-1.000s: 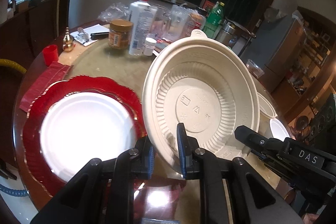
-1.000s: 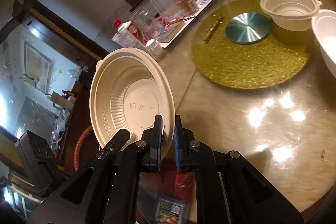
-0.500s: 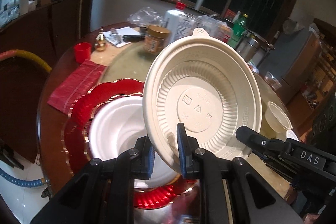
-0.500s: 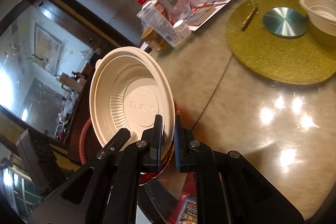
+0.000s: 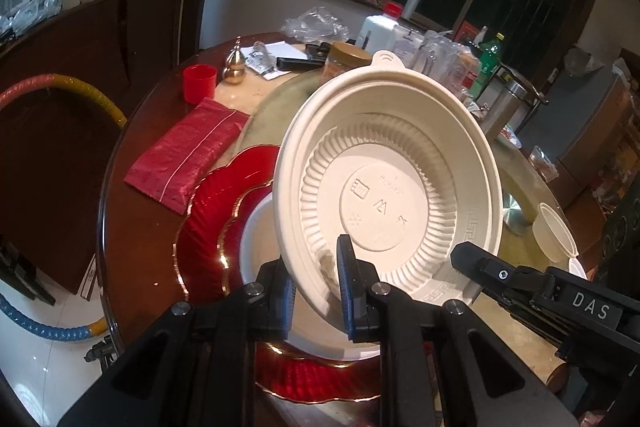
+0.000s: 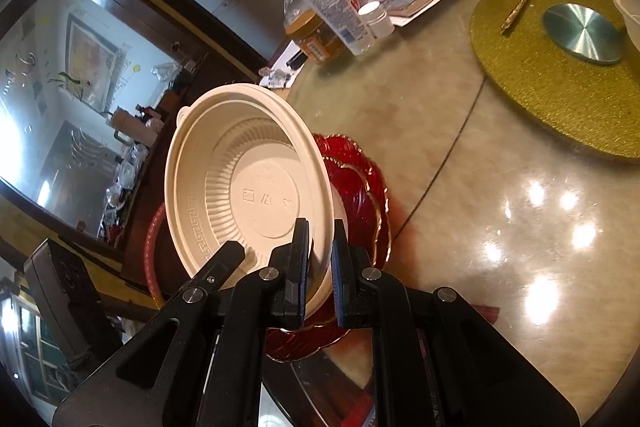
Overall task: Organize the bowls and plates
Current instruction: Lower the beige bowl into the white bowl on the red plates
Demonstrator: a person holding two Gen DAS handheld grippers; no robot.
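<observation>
Both grippers hold one large cream plastic bowl [image 5: 384, 187] by its rim, tilted on edge. My left gripper [image 5: 316, 291] is shut on the rim's near left side. My right gripper [image 6: 320, 263] is shut on the opposite side of the same bowl [image 6: 244, 183]. The bowl hangs just above a white plate [image 5: 260, 243] that rests on a red scalloped plate [image 5: 224, 195], also seen in the right wrist view [image 6: 360, 195]. A small cream bowl [image 5: 554, 235] sits on the table to the right.
A red napkin [image 5: 188, 151], a red cup [image 5: 199, 83] and a gold gourd [image 5: 234, 67] lie at the table's left. Bottles and jars [image 6: 332, 7] crowd the far side. A gold mat [image 6: 560, 75] with a steel disc [image 6: 584, 33] lies on the right.
Both grippers have carried the cream bowl leftward, from beside the red and white plates to right over them. The white plate is now mostly hidden behind the bowl.
</observation>
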